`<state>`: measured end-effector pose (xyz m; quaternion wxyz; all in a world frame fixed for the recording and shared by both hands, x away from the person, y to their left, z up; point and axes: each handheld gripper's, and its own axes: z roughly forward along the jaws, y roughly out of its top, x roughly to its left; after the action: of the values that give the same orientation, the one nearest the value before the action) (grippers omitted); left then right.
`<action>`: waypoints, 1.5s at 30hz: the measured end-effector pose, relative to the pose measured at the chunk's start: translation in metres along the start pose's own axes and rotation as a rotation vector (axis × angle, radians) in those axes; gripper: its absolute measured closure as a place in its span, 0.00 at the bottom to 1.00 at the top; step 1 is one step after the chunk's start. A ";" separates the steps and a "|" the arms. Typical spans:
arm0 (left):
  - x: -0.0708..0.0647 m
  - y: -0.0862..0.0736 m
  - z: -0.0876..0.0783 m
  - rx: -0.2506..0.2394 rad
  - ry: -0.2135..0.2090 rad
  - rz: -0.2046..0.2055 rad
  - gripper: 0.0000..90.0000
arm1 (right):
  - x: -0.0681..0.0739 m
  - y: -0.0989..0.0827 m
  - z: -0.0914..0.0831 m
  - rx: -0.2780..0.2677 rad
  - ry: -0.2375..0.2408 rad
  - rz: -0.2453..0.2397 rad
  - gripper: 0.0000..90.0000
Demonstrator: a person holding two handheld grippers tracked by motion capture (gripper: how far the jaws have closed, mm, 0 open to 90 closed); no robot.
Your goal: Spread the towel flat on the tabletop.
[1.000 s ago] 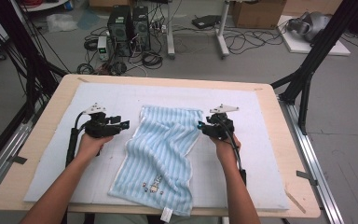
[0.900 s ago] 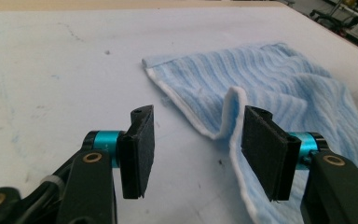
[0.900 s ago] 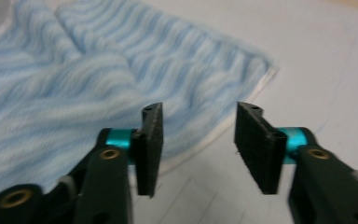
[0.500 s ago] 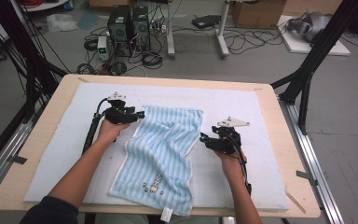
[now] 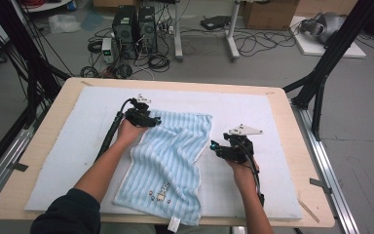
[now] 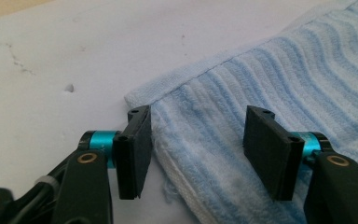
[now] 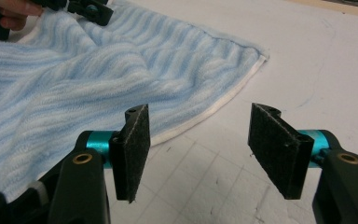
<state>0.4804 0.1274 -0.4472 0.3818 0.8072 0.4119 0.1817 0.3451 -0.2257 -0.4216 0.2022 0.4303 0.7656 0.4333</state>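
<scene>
A light blue striped towel (image 5: 170, 156) lies rumpled on the white mat (image 5: 263, 112), its far edge spread wide. My left gripper (image 5: 152, 120) is at the towel's far left corner. In the left gripper view the left gripper (image 6: 198, 135) straddles that corner (image 6: 205, 107) with its jaws apart. They have just been closing, and the pads stand clear of the cloth. My right gripper (image 5: 216, 147) hovers just right of the towel's right edge. Its jaws have been opening. In the right gripper view the right gripper (image 7: 200, 140) is open over bare mat, with the white hem (image 7: 205, 116) beside its left jaw.
The mat covers a wooden table (image 5: 299, 161) with a bare rim all round. A white label (image 5: 174, 224) hangs from the towel's near edge at the table's front. Computers and cables lie on the floor beyond. The left gripper (image 7: 86, 9) appears at the right gripper view's top left.
My left hand has moved right and farther away to the towel's far left corner. The right gripper has let go of the towel's right edge and drawn back toward the near side. The towel's far edge has spread wider.
</scene>
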 end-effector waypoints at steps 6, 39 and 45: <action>-0.005 0.003 0.001 -0.002 -0.021 0.083 0.93 | -0.001 -0.003 0.004 0.021 0.009 0.004 0.43; 0.035 -0.005 -0.037 -0.093 -0.031 -0.214 0.53 | 0.005 0.031 0.099 0.104 0.008 0.027 0.59; 0.035 -0.011 -0.045 -0.097 -0.034 -0.225 0.54 | 0.003 0.043 0.114 0.154 0.023 -0.043 0.91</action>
<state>0.4686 0.1806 -0.4277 0.4451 0.7395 0.4842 0.1437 0.4417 -0.1561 -0.4477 0.1687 0.4230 0.8080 0.3737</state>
